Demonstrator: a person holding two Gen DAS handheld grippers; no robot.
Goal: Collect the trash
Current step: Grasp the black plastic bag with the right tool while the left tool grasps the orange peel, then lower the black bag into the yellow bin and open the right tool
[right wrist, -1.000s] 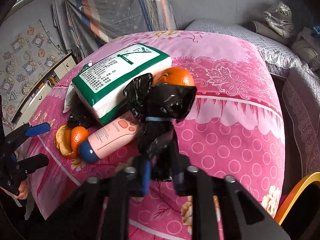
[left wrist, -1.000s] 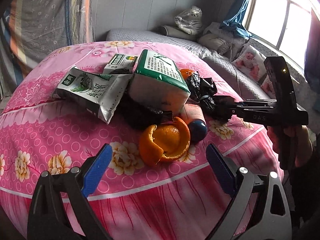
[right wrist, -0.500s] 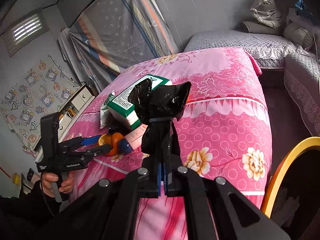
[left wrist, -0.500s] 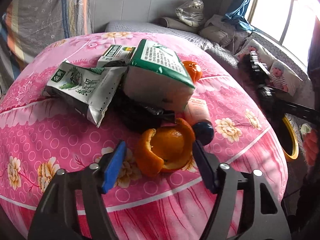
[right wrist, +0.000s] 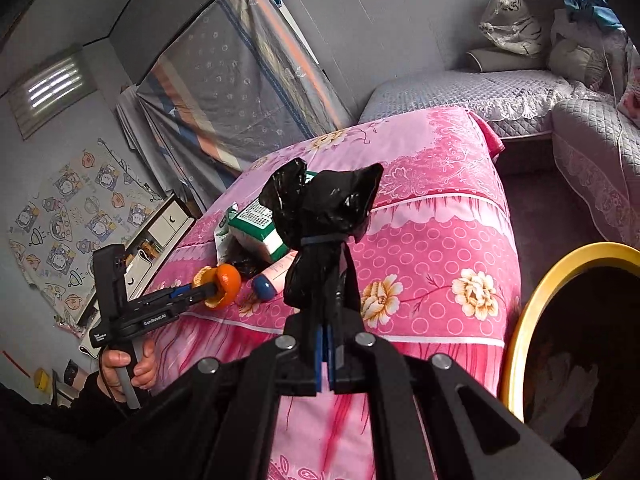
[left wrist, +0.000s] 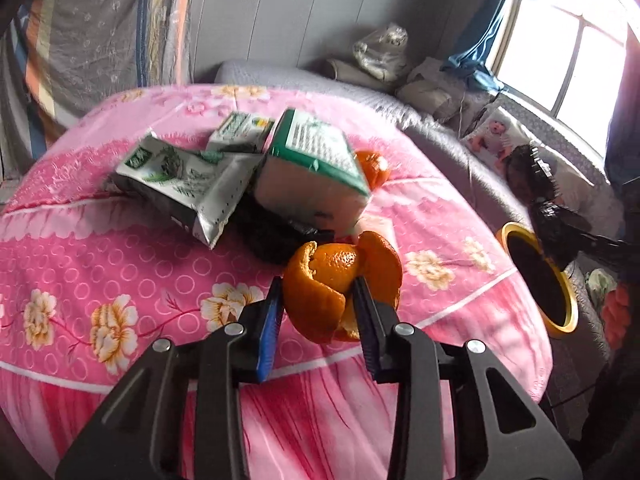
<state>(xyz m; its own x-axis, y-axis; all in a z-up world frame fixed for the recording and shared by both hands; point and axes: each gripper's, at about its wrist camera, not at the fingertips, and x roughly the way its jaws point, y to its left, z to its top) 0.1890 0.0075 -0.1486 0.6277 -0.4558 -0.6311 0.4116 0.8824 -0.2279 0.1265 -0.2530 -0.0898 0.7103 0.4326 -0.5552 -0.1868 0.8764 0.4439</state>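
The left gripper (left wrist: pixel 316 300), its jaws having just closed, clamped the orange peel (left wrist: pixel 340 280) at the near edge of the pink floral tablecloth (left wrist: pixel 120 272), while the right gripper (right wrist: pixel 325 354) pinched the tied black plastic bag (right wrist: pixel 320 220) tight beside the yellow-rimmed bin (right wrist: pixel 532 300).

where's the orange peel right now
In the left wrist view the orange peel sits low centre, pinched in the left tongs above the pink tablecloth, just before the green-and-white tissue pack.

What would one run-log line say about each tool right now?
left tool: shut on orange peel | right tool: shut on black bag | bin: beside table
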